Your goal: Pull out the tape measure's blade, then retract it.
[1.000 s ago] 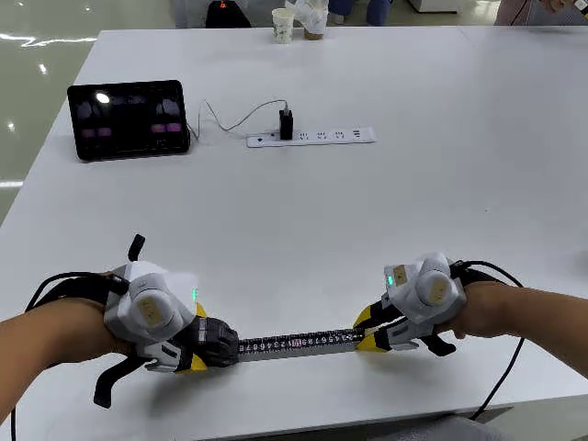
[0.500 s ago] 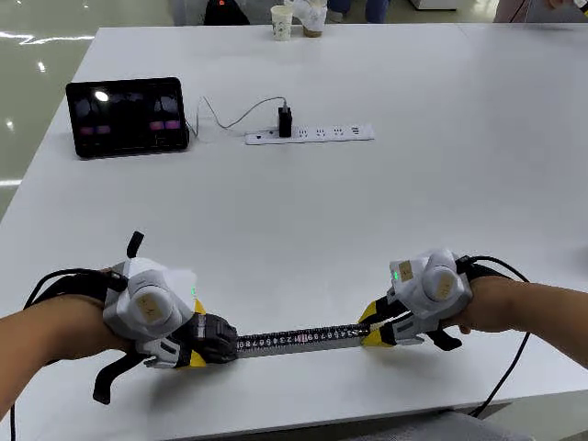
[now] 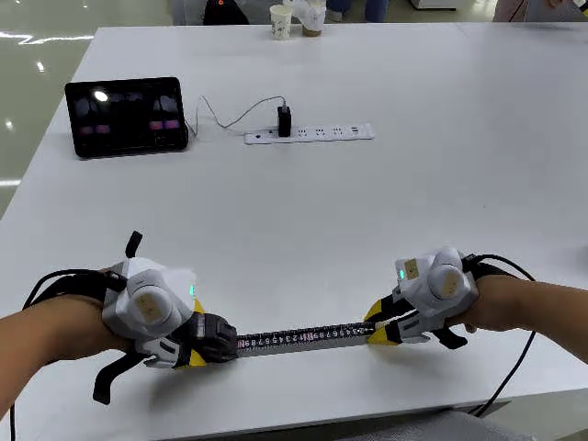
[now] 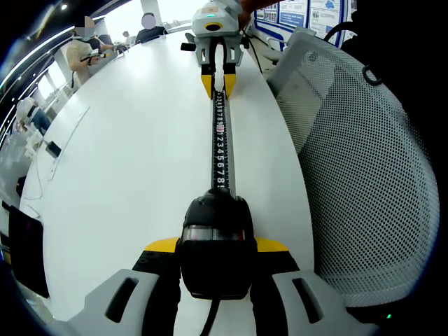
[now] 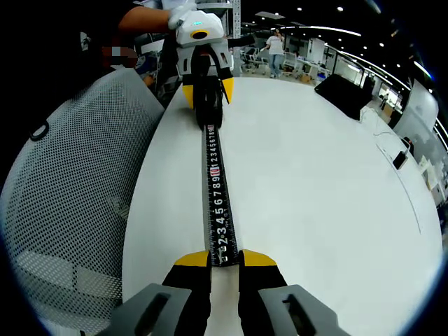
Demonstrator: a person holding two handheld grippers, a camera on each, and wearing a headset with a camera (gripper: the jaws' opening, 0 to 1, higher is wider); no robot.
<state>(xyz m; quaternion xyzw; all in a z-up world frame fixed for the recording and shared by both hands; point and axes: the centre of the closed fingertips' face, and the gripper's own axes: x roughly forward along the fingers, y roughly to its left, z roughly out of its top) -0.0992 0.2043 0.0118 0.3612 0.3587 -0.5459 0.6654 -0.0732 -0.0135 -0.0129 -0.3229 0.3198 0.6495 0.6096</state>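
The left gripper is clamping the tape measure while the right gripper is apparently pinching the tip of its outstretched blade.

Black tape measure, blade extended flat

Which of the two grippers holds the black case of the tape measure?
The left gripper: its jaws clamp the black case, while the right gripper pinches only the blade's free end.

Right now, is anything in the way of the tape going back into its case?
Nothing visible is. The blade runs straight over the table, from the right tool to the case held in the left tool.
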